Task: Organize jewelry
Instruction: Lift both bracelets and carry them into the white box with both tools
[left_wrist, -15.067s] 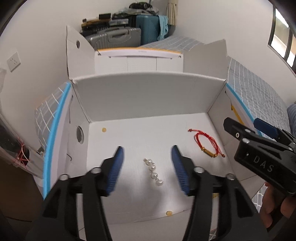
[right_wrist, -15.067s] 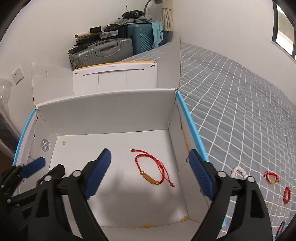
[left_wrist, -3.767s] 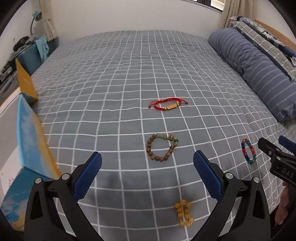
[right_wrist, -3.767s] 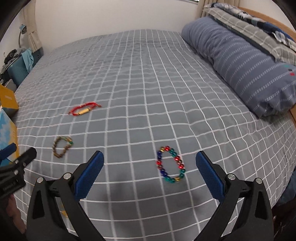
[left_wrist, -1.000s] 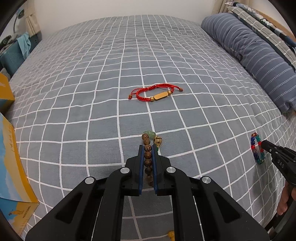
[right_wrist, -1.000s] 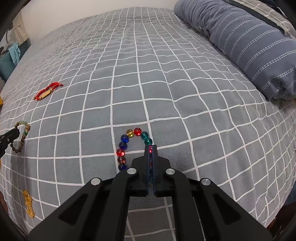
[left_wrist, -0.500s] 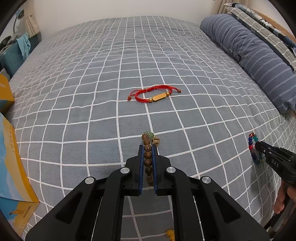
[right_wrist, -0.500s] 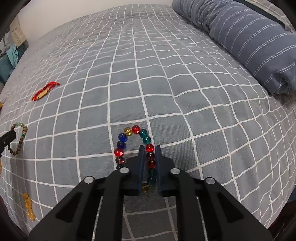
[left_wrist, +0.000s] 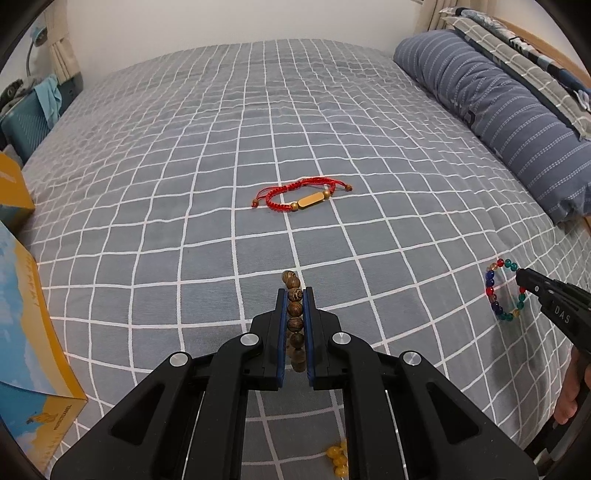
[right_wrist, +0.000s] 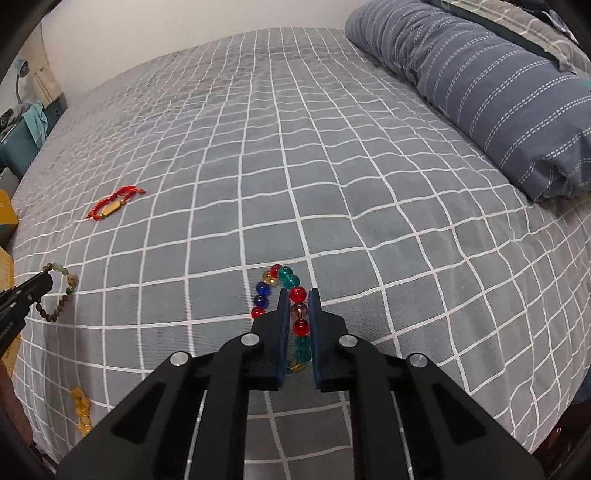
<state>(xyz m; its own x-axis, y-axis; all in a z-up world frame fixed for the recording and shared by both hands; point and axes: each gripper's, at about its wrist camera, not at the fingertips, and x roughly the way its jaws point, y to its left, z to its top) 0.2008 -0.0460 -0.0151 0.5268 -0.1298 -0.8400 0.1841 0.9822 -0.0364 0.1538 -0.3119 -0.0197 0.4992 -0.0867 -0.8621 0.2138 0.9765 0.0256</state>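
On the grey checked bed (left_wrist: 332, 147), the left gripper (left_wrist: 295, 295) has its fingers clamped on the wooden bead bracelet (left_wrist: 293, 291). The right gripper (right_wrist: 298, 295) has its fingers pinching the coloured glass bead bracelet (right_wrist: 291, 281). A red cord bracelet (left_wrist: 299, 195) lies well apart.

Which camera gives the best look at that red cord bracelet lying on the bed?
The left wrist view: the red cord bracelet lies near centre, its gold bar and knotted ends clear. In the right wrist view it is small, far off to the left, and its details blur.
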